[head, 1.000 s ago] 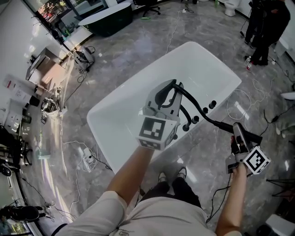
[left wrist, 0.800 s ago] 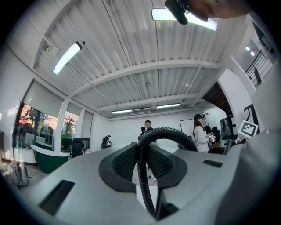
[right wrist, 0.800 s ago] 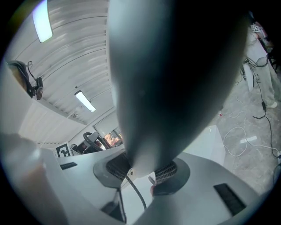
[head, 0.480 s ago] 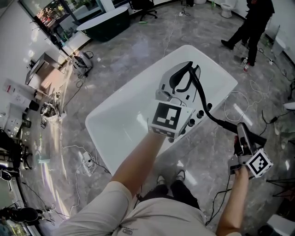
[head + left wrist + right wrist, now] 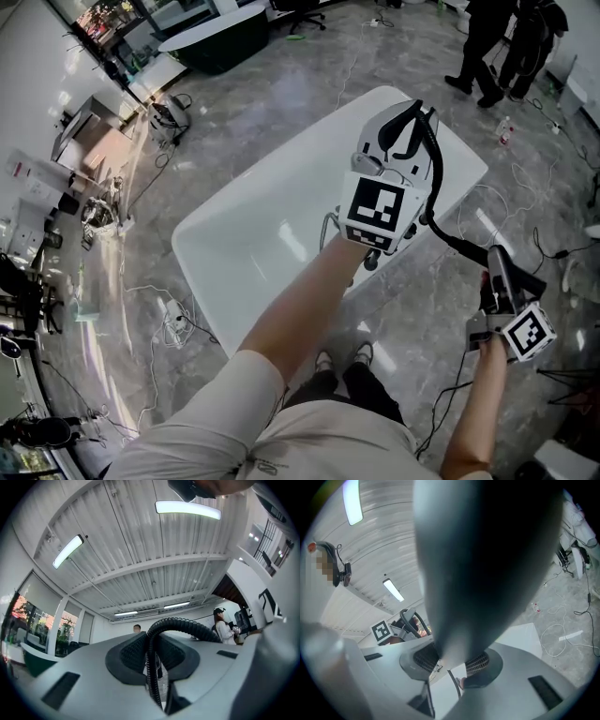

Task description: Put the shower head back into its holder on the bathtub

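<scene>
White bathtub (image 5: 253, 234) is standing on grey floor (image 5: 281, 94). L gripper (image 5: 151, 656) is hovering above tub's right end w/ jaws pinching black corrugated hose (image 5: 436, 178), which is arcing down past tub's near rim. R gripper (image 5: 452, 660) is sitting outside that rim, jaws clamping dark shower head (image 5: 496, 272), approx. upright

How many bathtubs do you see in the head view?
2: the white bathtub beneath the left gripper, and a dark bathtub across the room at upper left. More may be hidden.
</scene>
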{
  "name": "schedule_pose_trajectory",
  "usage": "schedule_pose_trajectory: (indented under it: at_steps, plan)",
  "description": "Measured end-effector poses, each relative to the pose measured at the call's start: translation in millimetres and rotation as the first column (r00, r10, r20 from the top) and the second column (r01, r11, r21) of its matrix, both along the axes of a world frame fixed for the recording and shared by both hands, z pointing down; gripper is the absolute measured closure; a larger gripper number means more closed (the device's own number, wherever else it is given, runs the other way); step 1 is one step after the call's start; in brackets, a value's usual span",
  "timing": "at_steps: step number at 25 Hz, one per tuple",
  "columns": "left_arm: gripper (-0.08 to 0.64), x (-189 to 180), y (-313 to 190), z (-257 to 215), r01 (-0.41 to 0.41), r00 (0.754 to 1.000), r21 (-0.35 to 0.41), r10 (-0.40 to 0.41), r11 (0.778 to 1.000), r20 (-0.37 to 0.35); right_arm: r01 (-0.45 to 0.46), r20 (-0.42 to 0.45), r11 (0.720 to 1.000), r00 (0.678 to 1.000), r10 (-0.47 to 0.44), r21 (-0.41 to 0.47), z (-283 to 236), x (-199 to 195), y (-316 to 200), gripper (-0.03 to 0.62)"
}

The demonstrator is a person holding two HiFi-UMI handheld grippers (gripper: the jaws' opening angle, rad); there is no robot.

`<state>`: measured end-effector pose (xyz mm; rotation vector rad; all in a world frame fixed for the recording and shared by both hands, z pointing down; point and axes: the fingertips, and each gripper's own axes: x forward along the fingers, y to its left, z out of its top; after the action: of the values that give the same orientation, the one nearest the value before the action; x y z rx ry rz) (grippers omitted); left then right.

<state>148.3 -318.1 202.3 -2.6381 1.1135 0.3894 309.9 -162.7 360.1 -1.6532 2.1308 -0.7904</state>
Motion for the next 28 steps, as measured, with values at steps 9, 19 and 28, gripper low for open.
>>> schedule_pose_trajectory:
  at_steps: [9,19,28]
  plan:
    - [0.500,14,7,14,-0.064,0.998,-0.052,0.062,0.997,-0.033,-0.052,-0.025,0.999,0.998,0.052,0.000,-5,13,13,0.456]
    - [0.500,-41,49,14,-0.004,1.000,-0.113,0.004,0.994,-0.001,0.030,-0.027,0.999,0.999,-0.030,0.018,-7,-14,9,0.456]
    - [0.500,-35,61,40,0.023,0.996,-0.027,-0.020,0.999,0.081,0.024,-0.101,1.000,0.995,-0.022,0.011,-9,-23,30,0.456]
